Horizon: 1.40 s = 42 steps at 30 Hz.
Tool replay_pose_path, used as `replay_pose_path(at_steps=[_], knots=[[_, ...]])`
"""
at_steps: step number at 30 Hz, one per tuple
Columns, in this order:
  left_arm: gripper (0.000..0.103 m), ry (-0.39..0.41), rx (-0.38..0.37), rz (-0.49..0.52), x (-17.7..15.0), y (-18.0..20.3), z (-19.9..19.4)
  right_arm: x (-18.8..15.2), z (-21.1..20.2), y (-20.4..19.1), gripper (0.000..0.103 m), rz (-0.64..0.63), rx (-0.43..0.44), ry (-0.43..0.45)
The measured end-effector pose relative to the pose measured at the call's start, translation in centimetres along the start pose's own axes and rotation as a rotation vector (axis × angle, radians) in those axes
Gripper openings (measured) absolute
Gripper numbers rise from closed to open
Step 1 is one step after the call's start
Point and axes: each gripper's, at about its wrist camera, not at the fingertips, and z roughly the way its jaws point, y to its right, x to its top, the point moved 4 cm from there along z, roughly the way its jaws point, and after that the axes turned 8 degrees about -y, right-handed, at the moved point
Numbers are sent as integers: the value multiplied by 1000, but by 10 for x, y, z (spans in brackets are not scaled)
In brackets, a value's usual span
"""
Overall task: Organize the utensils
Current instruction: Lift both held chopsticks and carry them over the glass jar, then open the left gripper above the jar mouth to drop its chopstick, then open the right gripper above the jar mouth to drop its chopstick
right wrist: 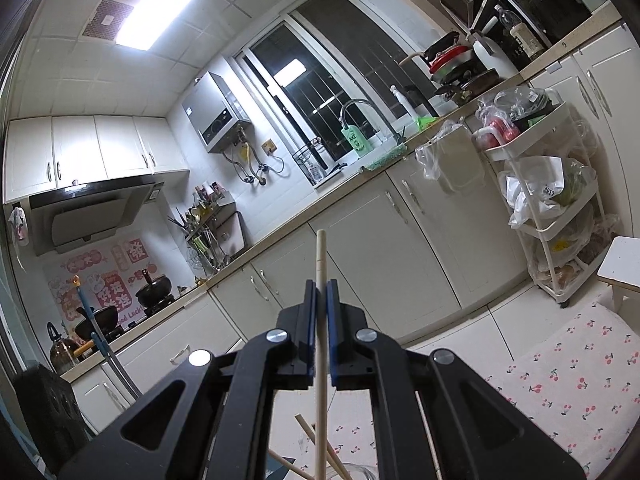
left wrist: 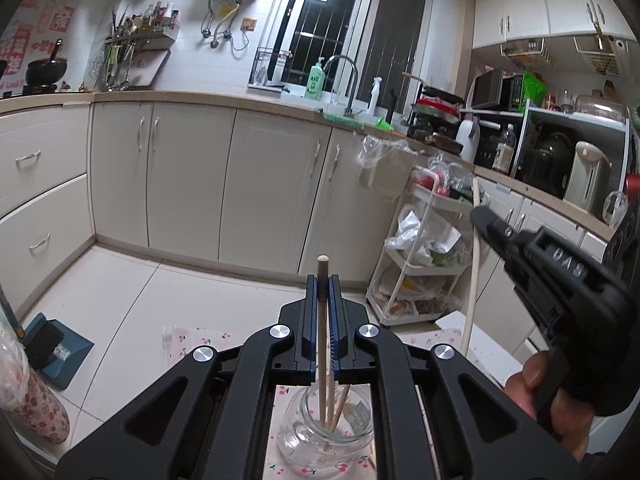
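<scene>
- Left wrist view: the left gripper (left wrist: 322, 280) is seen at lower centre, its fingers clamped on an upright wooden chopstick (left wrist: 321, 344) whose lower end stands in a glass jar (left wrist: 320, 432) with two more sticks.
- At right, the right gripper (left wrist: 480, 216) is held by a hand (left wrist: 548, 404).
- Right wrist view: its fingers are clamped on a pale chopstick (right wrist: 319, 320) above a cherry-print cloth (right wrist: 560, 380).

Your left wrist camera looks slightly down, close above the clear glass jar (left wrist: 326, 424); your right view is rolled, facing level. Both share the dark barred window (left wrist: 340, 28) (right wrist: 320, 84).
</scene>
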Motion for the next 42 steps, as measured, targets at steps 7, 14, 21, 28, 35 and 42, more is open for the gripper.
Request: replay_pose_path(at_steps=[7,14,21,28,35,42], knots=[[5,-56,6,21,-14,2,17,-3,14,4,6,3,-11,17],[6,-131,17,20,-30,-5,34,-16,32,13,6,-10,-27,6],[6,-177,5,26,-36,-6,43,-26,47,17,6,-21,-45,-17],[7,-188,-14,13,-37,-10,38,-33,53,18,6,-35,-48,-26],[20,-175,-6,-32,-41,-23,21,-43,56,15,6,-59,-52,-37],[29,-150,13,-85,-39,-44,3,-62,41,7,6,-119,-51,-53]])
